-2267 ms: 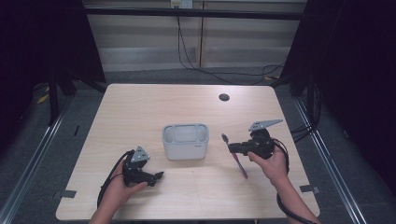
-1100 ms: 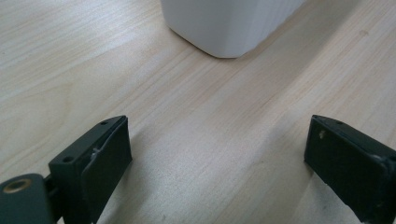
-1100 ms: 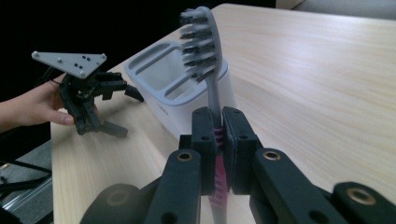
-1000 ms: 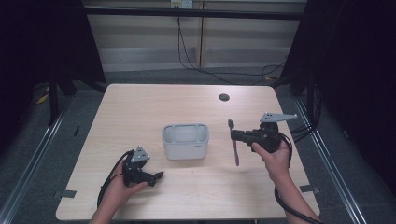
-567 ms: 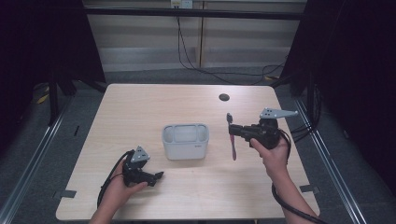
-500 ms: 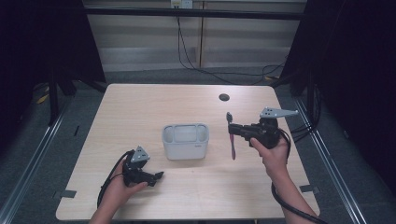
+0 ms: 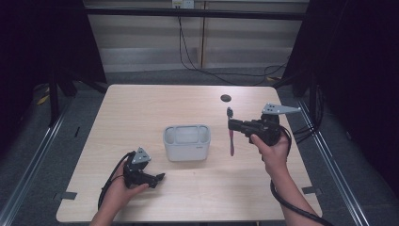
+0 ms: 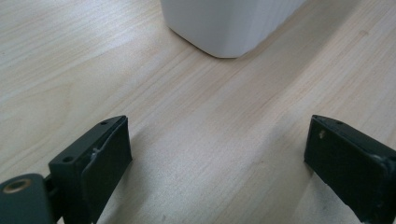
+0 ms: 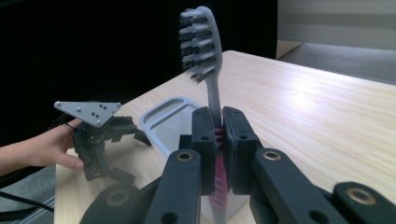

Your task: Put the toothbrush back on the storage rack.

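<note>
The right gripper (image 7: pixel 231 126) has its two black jaws clamped tight on a toothbrush with a grey neck, dark bristles and a pink handle (image 7: pixel 231 134), gripping it at the upper handle. The brush hangs upright above the table, head up, just to the right of the white rounded plastic bin with two compartments (image 7: pixel 187 142), without touching it. In the right gripper view the bristles (image 9: pixel 198 39) stand clear above the closed jaws. The left gripper (image 7: pixel 157 178) rests low on the pale wooden tabletop (image 7: pixel 141 108), its jaws spread wide with nothing between them, pointing toward the bin. A small dark round disc (image 7: pixel 226 98) lies far back on the table.
</note>
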{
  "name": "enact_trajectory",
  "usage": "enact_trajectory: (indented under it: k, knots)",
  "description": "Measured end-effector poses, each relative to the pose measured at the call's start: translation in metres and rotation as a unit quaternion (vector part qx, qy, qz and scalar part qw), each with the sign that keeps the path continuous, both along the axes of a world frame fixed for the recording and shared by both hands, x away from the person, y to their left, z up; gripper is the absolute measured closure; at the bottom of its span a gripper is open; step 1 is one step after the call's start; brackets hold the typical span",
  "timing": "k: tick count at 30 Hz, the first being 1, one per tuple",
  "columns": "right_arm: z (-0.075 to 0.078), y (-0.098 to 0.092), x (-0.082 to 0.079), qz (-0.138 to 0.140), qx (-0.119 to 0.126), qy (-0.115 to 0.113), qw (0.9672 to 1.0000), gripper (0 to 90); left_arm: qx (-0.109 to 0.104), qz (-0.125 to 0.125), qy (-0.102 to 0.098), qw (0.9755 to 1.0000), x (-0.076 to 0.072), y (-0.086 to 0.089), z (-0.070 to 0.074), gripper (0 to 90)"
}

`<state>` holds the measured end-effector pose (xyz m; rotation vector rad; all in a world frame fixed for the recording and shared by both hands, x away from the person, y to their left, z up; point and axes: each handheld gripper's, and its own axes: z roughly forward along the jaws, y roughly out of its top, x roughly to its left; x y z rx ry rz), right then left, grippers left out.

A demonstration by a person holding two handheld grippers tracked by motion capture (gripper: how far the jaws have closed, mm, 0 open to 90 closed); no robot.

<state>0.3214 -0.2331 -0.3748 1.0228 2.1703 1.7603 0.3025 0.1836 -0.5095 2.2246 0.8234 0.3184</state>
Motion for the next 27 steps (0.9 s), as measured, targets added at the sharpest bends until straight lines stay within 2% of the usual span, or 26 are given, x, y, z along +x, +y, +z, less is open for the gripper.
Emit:
enact_trajectory:
  k: [9,27]
  knots:
    - [0.009,0.002,0.002,-0.004,0.009,-0.021,0.9997,84.2,-0.001,0.000,0.000,1.0000,0.000,0.000,0.000,6.8]
    - [0.025,0.012,0.007,-0.010,0.033,-0.047,0.9983,84.1,-0.001,-0.001,0.000,1.0000,0.000,0.000,0.000,6.8]
